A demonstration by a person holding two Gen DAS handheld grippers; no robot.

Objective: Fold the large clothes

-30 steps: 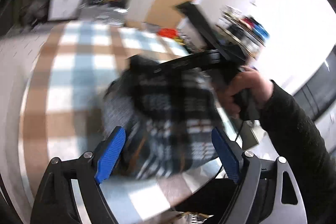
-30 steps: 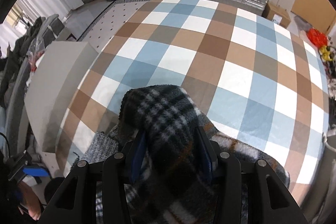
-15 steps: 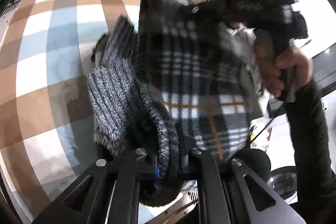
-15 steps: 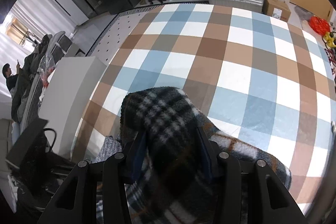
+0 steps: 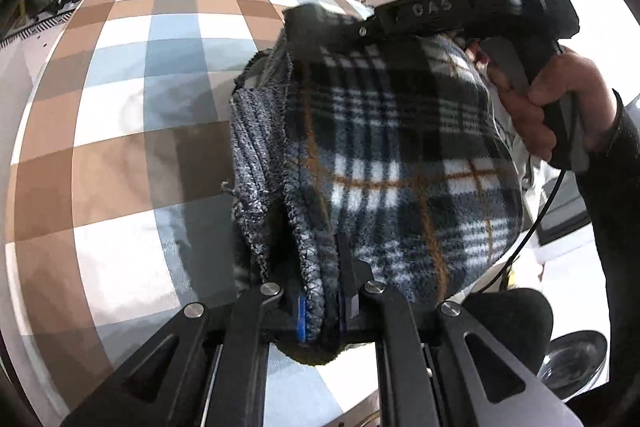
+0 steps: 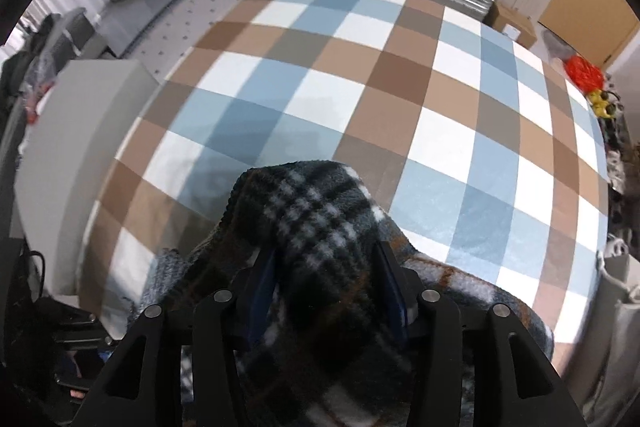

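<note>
— Where's the plaid fleece garment?

— Bunched up over the near edge of the checked tablecloth, lifted between both tools, grey knit trim hanging on one side.

— And the left gripper?

— Clamped tight on a folded ribbed hem of the fleece, blue pad barely showing.

— The right gripper?

— Pointed steeply down, jaws opening, thick fold of plaid between the blue pads and touching them. Gripped at the handle by a hand in a dark sleeve.
</note>
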